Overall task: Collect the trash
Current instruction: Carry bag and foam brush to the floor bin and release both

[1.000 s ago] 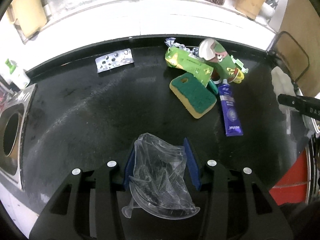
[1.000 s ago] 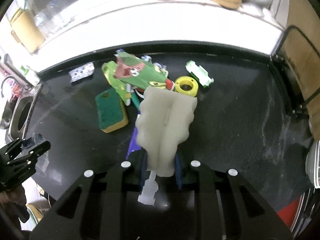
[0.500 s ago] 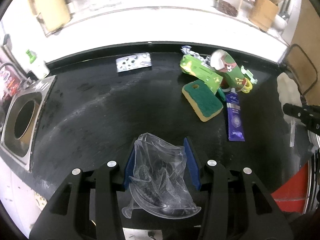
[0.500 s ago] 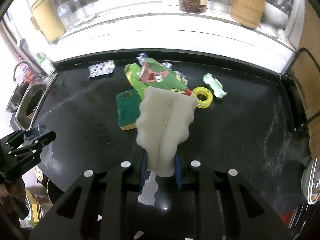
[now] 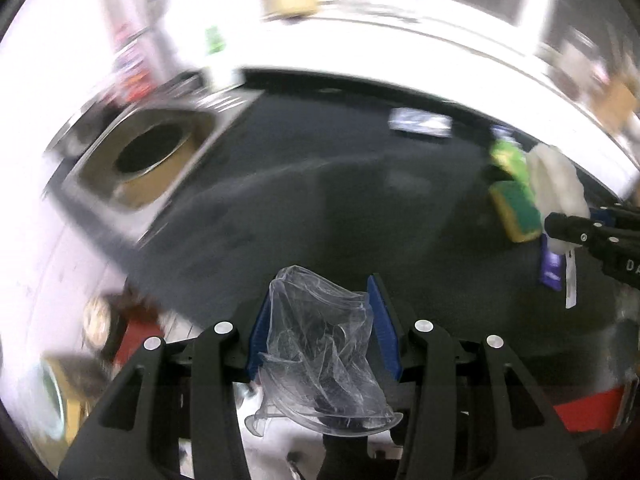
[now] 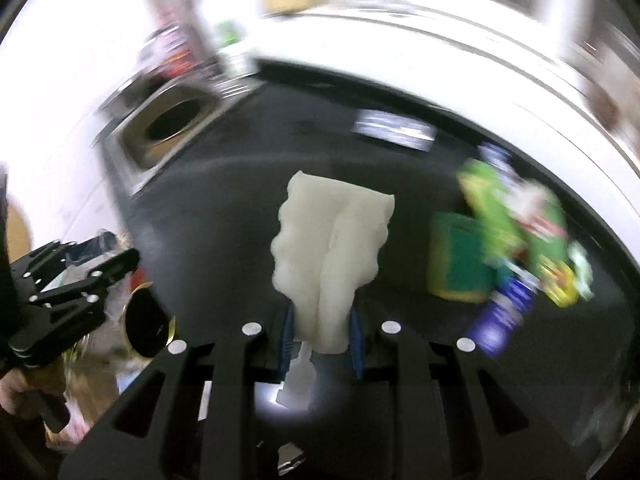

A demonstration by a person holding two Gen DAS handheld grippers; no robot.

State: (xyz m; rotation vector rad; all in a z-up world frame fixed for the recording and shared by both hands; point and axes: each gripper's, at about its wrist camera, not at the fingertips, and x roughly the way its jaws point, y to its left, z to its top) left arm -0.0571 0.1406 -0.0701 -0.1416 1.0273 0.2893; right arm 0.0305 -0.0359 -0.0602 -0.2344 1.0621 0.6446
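My left gripper (image 5: 322, 300) is shut on a crushed clear plastic cup (image 5: 320, 352), held over the near edge of the black counter (image 5: 320, 200). My right gripper (image 6: 320, 316) is shut on a squashed white plastic piece (image 6: 332, 240) that sticks up past its blue pads. In the left wrist view the right gripper (image 5: 568, 224) shows at the right edge with the white piece (image 5: 556, 184). The left gripper (image 6: 92, 268) appears low on the left in the right wrist view. A steel plate with a round hole (image 5: 148, 152) (image 6: 172, 124) is set in the counter's left end.
More litter lies at the right: a yellow-green sponge (image 6: 460, 264), green wrappers (image 6: 516, 208), a blue tube (image 6: 504, 312) and a blister pack (image 6: 392, 130). A white ledge with blurred jars runs behind. A dark, gold-rimmed round opening (image 6: 148, 320) sits below the counter edge.
Both grippers have swept left along the counter and rolled, each keeping its load. The steel hole has come toward the middle and the litter pile has slid right.
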